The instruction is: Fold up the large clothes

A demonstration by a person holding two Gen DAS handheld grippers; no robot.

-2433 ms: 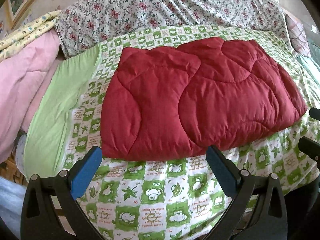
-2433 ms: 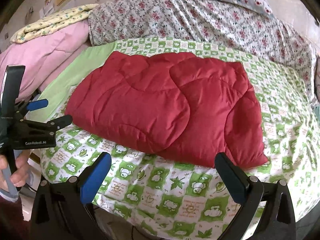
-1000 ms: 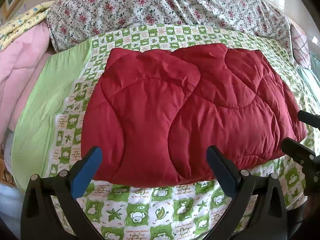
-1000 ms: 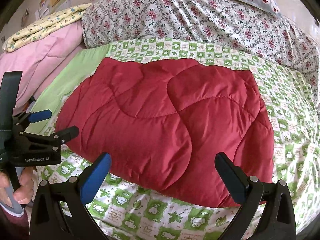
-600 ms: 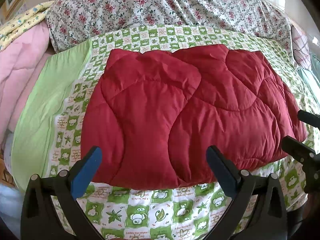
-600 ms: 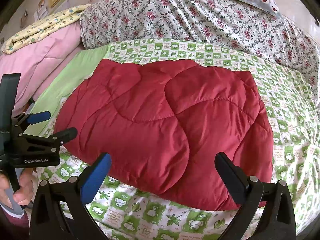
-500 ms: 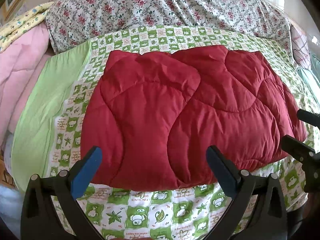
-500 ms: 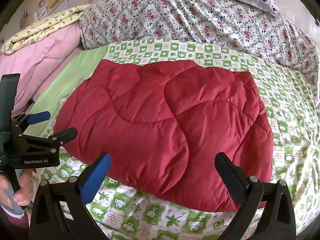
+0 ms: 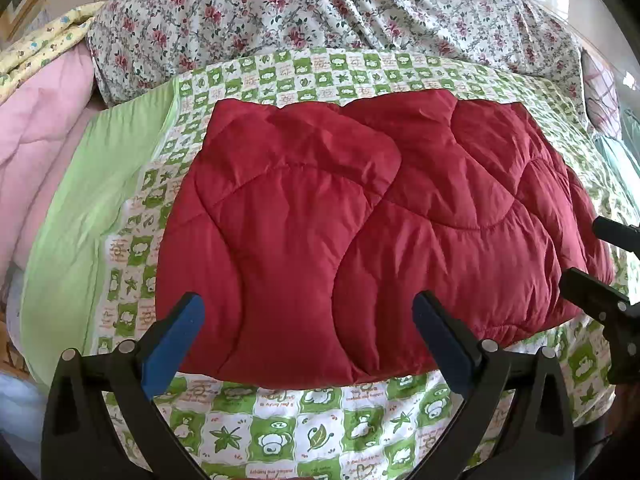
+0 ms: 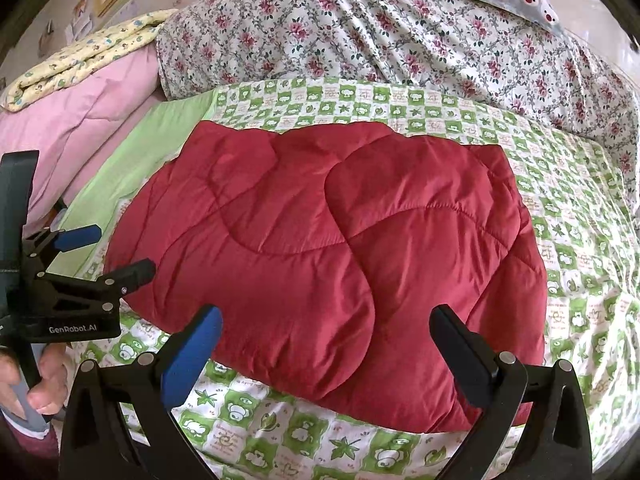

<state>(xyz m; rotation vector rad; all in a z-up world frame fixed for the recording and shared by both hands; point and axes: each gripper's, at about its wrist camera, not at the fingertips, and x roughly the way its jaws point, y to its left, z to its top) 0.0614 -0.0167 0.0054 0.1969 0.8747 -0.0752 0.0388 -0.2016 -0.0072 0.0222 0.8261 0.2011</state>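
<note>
Both grippers closer to red quilted garment (image 9: pixel 360 232) than 2.4 s ago; garment now fills more of each view. Garment lies folded flat on green-checked sheet (image 9: pixel 280 432), below floral bedding (image 9: pixel 320 12), right of pink quilt (image 10: pixel 80 120). Left gripper (image 9: pixel 308 332) jaws wide apart, empty. Right gripper (image 10: pixel 324 340) jaws wide apart, empty. "GenRobot.AI" printed on left gripper body in right wrist view. Hand (image 10: pixel 36 380) grips its handle.

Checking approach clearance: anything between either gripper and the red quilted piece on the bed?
Nothing visible. The left gripper and right gripper are both open, facing the near edge of the red quilted garment, with only green checked bedsheet between them and it. Nothing lies on top of the garment.
</note>
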